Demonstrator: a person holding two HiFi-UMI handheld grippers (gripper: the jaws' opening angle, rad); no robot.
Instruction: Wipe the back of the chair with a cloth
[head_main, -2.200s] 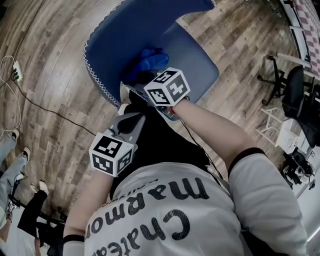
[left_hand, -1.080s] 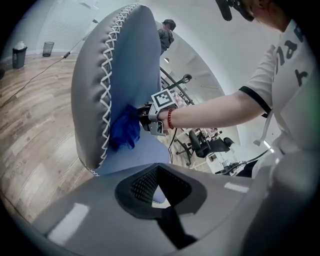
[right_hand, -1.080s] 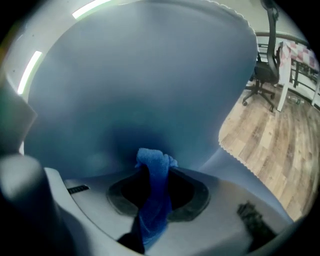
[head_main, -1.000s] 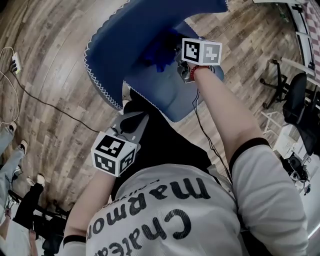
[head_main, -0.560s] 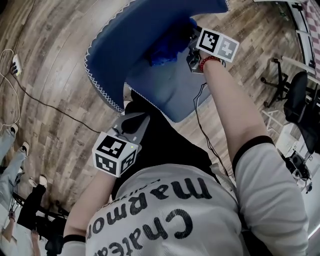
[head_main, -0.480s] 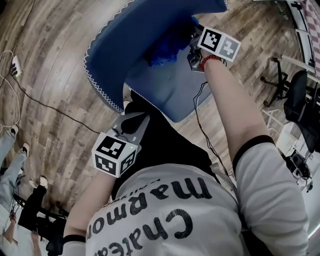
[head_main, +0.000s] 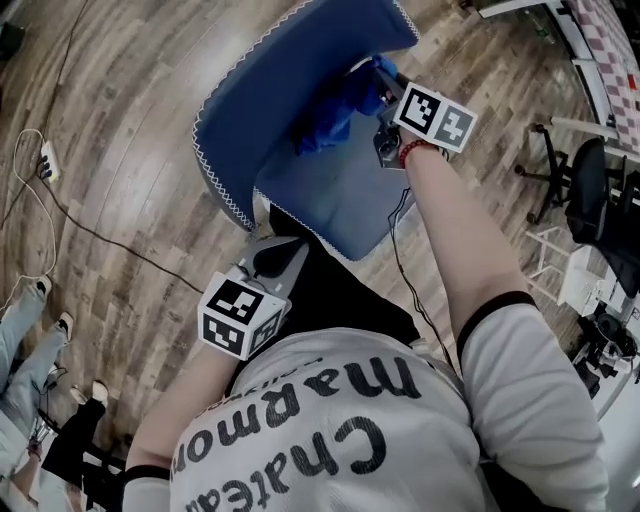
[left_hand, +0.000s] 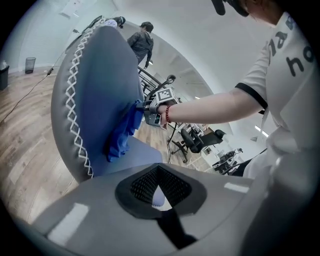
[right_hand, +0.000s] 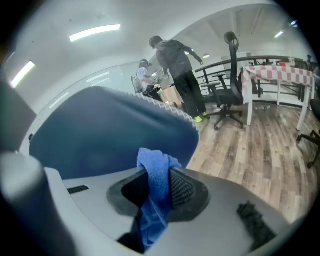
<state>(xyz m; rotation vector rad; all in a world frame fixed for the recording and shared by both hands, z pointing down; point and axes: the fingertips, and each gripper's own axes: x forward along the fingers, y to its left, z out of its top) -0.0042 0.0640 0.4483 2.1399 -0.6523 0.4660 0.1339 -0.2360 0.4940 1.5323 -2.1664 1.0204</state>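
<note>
Jaws of right gripper (right_hand: 159, 192) clamped on blue cloth (right_hand: 156, 167), pressed against chair back (head_main: 285, 85) near stitched edge. Left gripper (left_hand: 158, 189) pinched together, empty, low by seat (head_main: 330, 200) front. Wiping stroke in hand, likely mid-task. Next: drag cloth across unwiped backrest, contact firm, clear of edge.

The chair (head_main: 300, 90) is deep blue, edged with white zigzag stitching. The cloth (head_main: 335, 110) is a brighter blue. The left gripper (left_hand: 159, 186) and right gripper (right_hand: 159, 189) are grey, black inside the jaws, and each carries a cube (head_main: 240, 317) patterned in black-and-white squares. The floor (head_main: 120, 170) is streaky brown wood planks. The shirt (head_main: 330, 440) is white with black lettering.
</note>
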